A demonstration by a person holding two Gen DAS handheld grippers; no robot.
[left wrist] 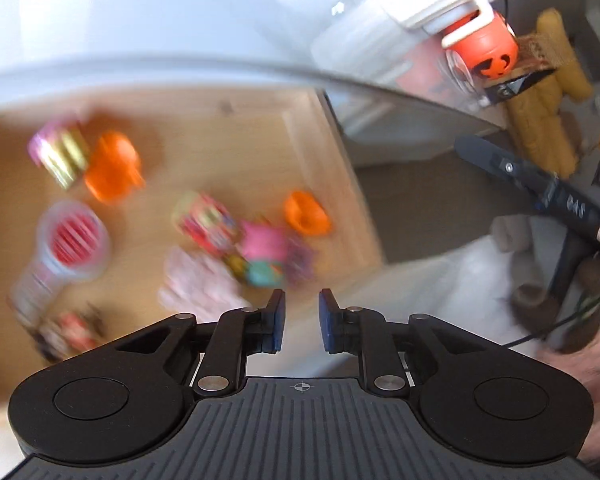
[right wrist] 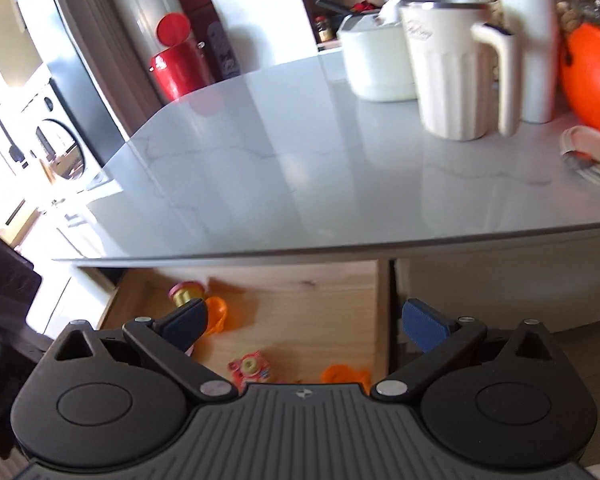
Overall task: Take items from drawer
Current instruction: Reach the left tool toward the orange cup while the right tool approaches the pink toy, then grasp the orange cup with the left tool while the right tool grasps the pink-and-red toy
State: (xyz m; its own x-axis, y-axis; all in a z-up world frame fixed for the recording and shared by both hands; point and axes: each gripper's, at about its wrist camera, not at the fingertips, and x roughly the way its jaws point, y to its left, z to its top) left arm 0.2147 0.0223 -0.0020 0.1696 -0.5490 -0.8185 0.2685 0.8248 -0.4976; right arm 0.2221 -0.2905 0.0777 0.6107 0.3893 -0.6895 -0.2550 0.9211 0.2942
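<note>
The left gripper (left wrist: 302, 320) was seen with its blue-padded jaws drawn close together, a narrow gap left between them and nothing held. Just beyond its tips, the open wooden drawer (left wrist: 324, 152) was spread below, its contents heavily blurred: a pink toy (left wrist: 262, 246) nearest, a red patterned packet (left wrist: 208, 220) beside it, a small orange cup (left wrist: 306, 212) towards the drawer's right wall, a clear cup with a red ribbed inside (left wrist: 74, 240) at the left, and farther back an orange piece (left wrist: 114, 166) touching a gold spool (left wrist: 62, 152). The right gripper (right wrist: 304, 322) was held with its jaws spread wide, empty, above the same drawer (right wrist: 332, 292) (the spool (right wrist: 186, 294) and an orange piece (right wrist: 216, 314) could be made out just behind its left finger). Above the drawer, the pale marbled countertop (right wrist: 280, 168) was seen, with a ribbed cream mug (right wrist: 456, 68) standing on it near a white container (right wrist: 376, 60) and an orange pumpkin bucket (right wrist: 588, 76) at the right edge. Well behind, a red bin (right wrist: 176, 64) was visible.
</note>
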